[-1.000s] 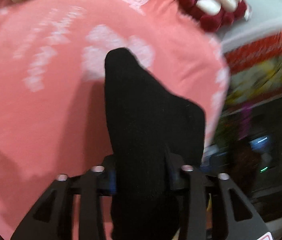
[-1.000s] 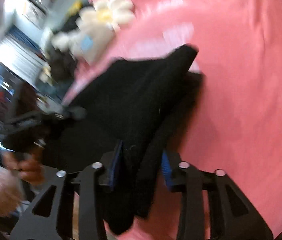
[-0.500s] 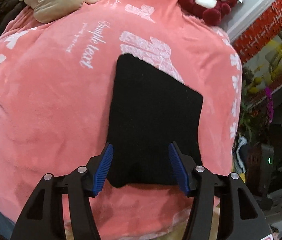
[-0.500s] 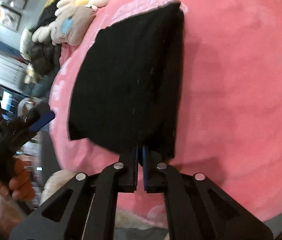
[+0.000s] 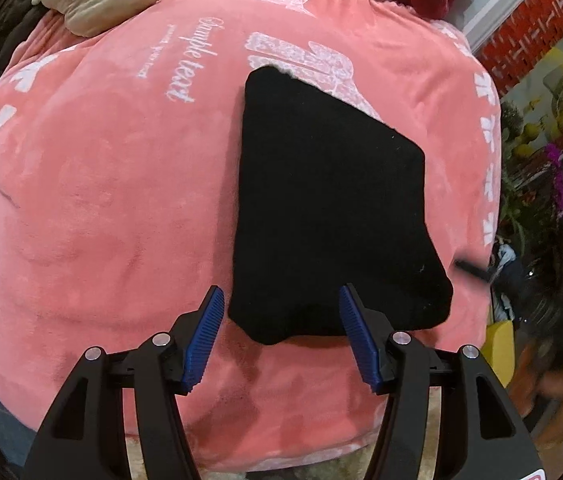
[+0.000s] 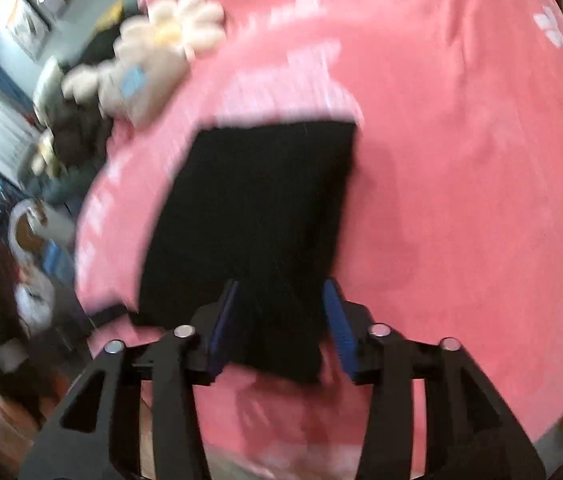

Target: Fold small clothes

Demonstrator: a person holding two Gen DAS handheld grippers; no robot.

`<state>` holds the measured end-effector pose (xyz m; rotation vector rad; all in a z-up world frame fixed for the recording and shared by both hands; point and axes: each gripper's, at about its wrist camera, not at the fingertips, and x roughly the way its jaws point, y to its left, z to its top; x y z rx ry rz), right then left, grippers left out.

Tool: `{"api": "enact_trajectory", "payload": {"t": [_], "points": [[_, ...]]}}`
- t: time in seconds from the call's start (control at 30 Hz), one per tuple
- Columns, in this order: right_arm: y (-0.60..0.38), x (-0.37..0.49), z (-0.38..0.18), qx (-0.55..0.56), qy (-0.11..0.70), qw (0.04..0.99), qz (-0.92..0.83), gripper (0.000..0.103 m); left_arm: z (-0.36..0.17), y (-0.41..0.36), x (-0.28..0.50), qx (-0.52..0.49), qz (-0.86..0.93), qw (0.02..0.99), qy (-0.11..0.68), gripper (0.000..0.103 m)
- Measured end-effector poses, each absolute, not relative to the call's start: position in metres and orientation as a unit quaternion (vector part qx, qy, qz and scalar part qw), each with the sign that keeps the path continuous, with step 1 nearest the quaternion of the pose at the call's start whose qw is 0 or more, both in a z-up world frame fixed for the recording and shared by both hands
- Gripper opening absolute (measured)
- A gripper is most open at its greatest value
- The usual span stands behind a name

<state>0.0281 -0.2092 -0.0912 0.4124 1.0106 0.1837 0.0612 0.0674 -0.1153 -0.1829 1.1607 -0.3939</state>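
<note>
Black garment (image 5: 329, 216) on pink blanket (image 5: 101, 220)

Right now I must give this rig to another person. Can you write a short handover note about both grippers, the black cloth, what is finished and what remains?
Left gripper: open, jaws apart just before the near edge of the black garment, not pinching it.
Right gripper: its jaws have just been opening; the garment's near edge lies between them, and they look released, though this view is blurred.
The garment lies flat on the pink blanket, in a compact shape that looks folded.
Done: this piece looks folded and laid down.
Left: probably check the fold; no other clothes visible here.
</note>
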Motion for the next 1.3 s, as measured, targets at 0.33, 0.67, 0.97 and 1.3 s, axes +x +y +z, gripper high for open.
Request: {"api": "enact_trajectory", "payload": {"t": [0.33,0.67,0.97,1.3], "points": [[-0.212,0.128,-0.118,0.124,0.501,0.857,0.013,0.014,-0.121,0.050,0.069,-0.048,-0.172,0.816,0.550,0.057],[-0.157,0.064,-0.125,0.084,0.538,0.835,0.074,0.017,-0.129,0.047,0.070,-0.024,-0.160,0.813,0.559,0.059],[-0.158,0.037,-0.125,0.086,0.531,0.841,0.051,0.024,-0.129,0.038,0.060,0.000,-0.151,0.815,0.559,0.059],[-0.156,0.007,-0.154,0.091,0.571,0.815,0.027,0.026,-0.134,0.034,0.055,0.000,-0.142,0.811,0.567,0.065]]}}
